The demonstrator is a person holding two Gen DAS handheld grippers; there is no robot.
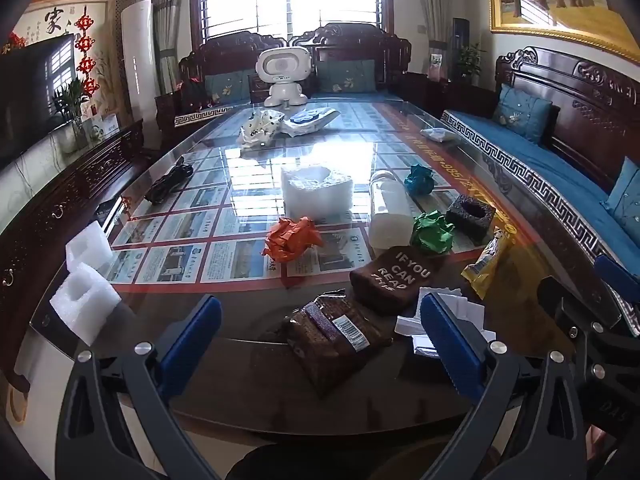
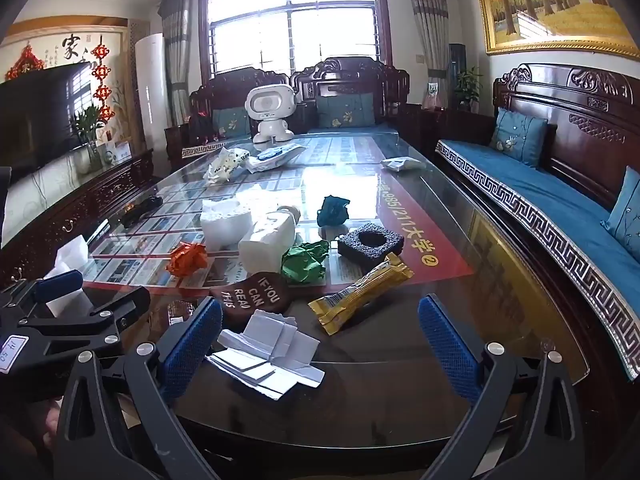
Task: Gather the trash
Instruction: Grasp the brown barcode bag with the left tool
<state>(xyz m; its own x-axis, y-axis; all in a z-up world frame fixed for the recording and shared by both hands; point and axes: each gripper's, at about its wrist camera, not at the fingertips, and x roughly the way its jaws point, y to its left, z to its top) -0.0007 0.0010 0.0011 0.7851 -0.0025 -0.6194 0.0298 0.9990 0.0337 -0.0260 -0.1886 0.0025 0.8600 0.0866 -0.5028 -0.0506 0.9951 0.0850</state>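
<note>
Both tongs are hanging spread wide over the near edge of the glass worktop (image 1: pixel 248 380), gripping nothing. The left tongs (image 1: pixel 320 344) are framing a brown snack wrapper (image 1: pixel 336 332) lying between their fingers. The right tongs (image 2: pixel 320 344) are facing a heap of white paper scraps (image 2: pixel 268 354), with a yellow wrapper (image 2: pixel 360 296) lying just beyond.

We see a white toy robot (image 1: pixel 283 76) standing at the far end of the glass table (image 1: pixel 248 364), before a carved wooden sofa (image 2: pixel 560 184) with blue cushions. A TV (image 1: pixel 30 88) sits on the left beside a potted plant (image 1: pixel 72 116), and a golden painting (image 2: pixel 548 4) hangs at right
</note>
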